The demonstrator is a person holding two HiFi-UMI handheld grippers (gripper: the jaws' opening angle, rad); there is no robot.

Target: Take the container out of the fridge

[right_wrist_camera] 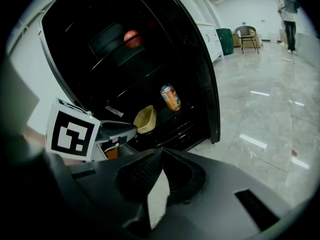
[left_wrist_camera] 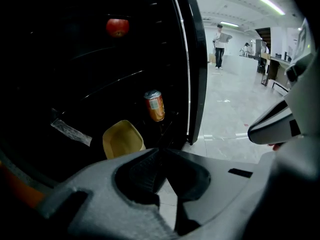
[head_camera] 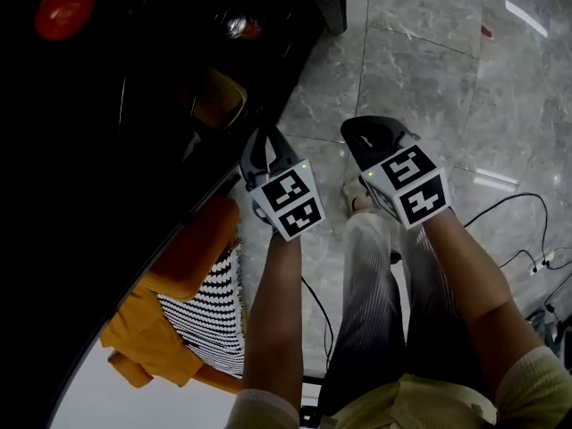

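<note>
The fridge (right_wrist_camera: 150, 69) stands open, its inside dark and crossed by thin shelves. On a lower shelf, centre left in the left gripper view, we see the container (left_wrist_camera: 122, 140). It is a pale yellow, smooth-walled tub with rounded corners, open at the top, and its inside shows only bare yellow wall. Just to its right an orange drink can (left_wrist_camera: 155, 105) stands upright, and a round red fruit (left_wrist_camera: 117, 27) sits on a shelf at upper left. The left gripper (left_wrist_camera: 160, 151) and right gripper (right_wrist_camera: 161, 154) hover outside the fridge over the grey marbled floor (head_camera: 429, 61). Each has its ribbed jaws pressed together at the tips and holds nothing, apart from the container.
</note>
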